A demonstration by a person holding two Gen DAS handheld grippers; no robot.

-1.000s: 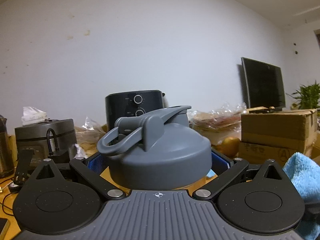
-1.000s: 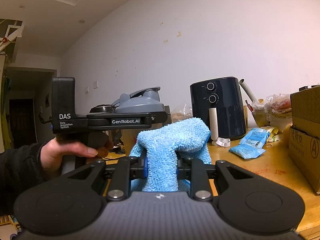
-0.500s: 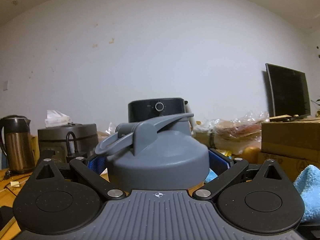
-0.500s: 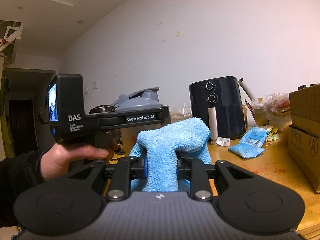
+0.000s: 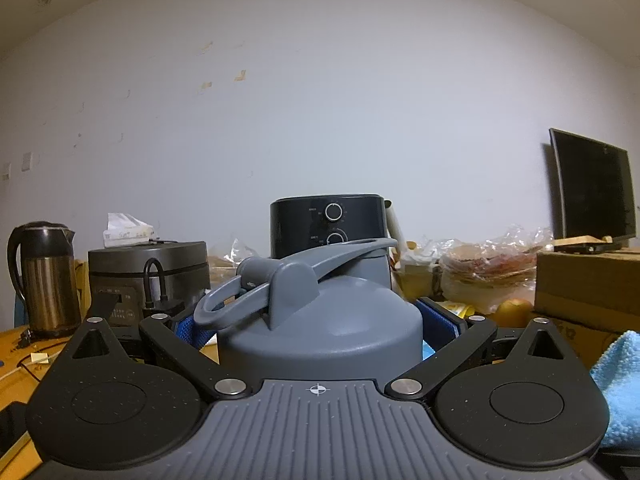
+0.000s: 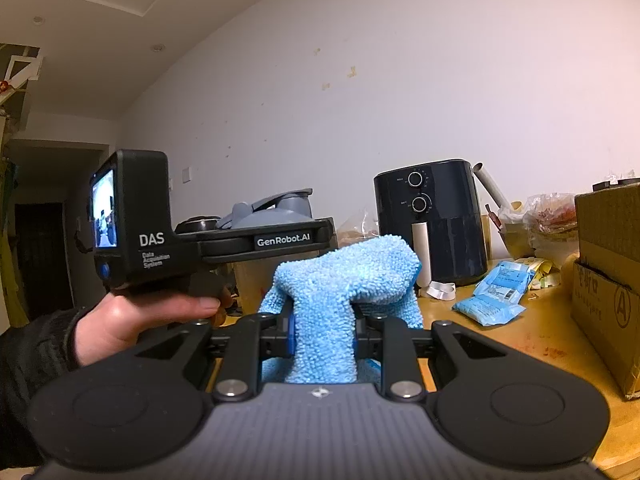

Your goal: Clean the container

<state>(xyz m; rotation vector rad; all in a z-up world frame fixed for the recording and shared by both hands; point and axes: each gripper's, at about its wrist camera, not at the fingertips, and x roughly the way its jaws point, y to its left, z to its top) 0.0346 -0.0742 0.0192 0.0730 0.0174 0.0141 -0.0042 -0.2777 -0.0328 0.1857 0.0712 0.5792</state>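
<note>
Just left of the air fryer [image 6: 432, 224], the left gripper [image 5: 318, 320] grasps the lidded container [image 5: 320, 320] in its jaws, the right gripper [image 6: 322, 336] clenches the cloth [image 6: 344, 280] beside it, apparently wiping not yet begun.

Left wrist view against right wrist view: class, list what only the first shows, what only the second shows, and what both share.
Only the left wrist view shows the kettle, the rice cooker and the monitor.

Only the right wrist view shows the person's hand holding the left gripper's handle, the blue packet and the right gripper shut on the blue cloth.

Both show the grey container lid, the air fryer, the cloth and the cardboard box.
</note>
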